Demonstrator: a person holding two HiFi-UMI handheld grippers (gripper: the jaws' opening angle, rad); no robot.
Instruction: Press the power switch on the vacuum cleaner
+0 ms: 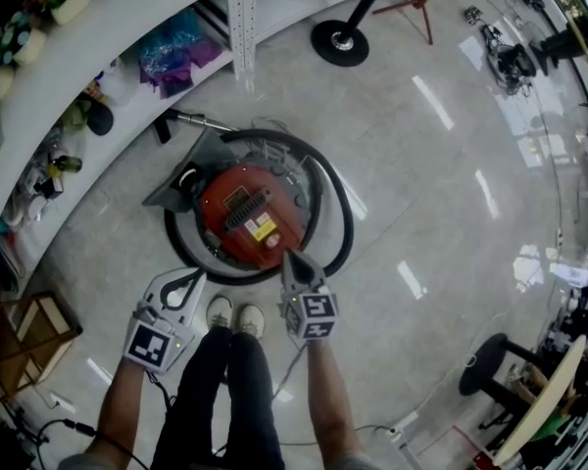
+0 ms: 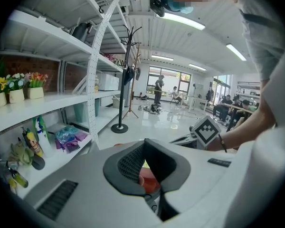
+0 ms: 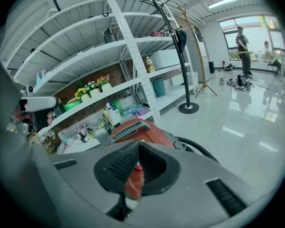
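Note:
The red canister vacuum cleaner [image 1: 250, 213] stands on the floor, ringed by its black hose [image 1: 345, 213]. My right gripper [image 1: 287, 255] is shut and its tip is at the vacuum's near edge; I cannot tell whether it touches, and the switch itself is hidden. In the right gripper view the red body [image 3: 133, 127] shows just past the closed jaws [image 3: 138, 144]. My left gripper [image 1: 198, 278] is also shut on nothing and hangs left of the vacuum's near side, apart from it. Through its jaws [image 2: 145, 142] a patch of the red body [image 2: 149, 182] shows.
White shelving [image 1: 127, 27] full of small goods curves along the left. The vacuum's metal wand [image 1: 201, 120] lies toward the shelf post. A coat stand base [image 1: 339, 42] is beyond. My shoes [image 1: 233, 313] are right behind the vacuum. A wooden crate [image 1: 29, 336] is at lower left.

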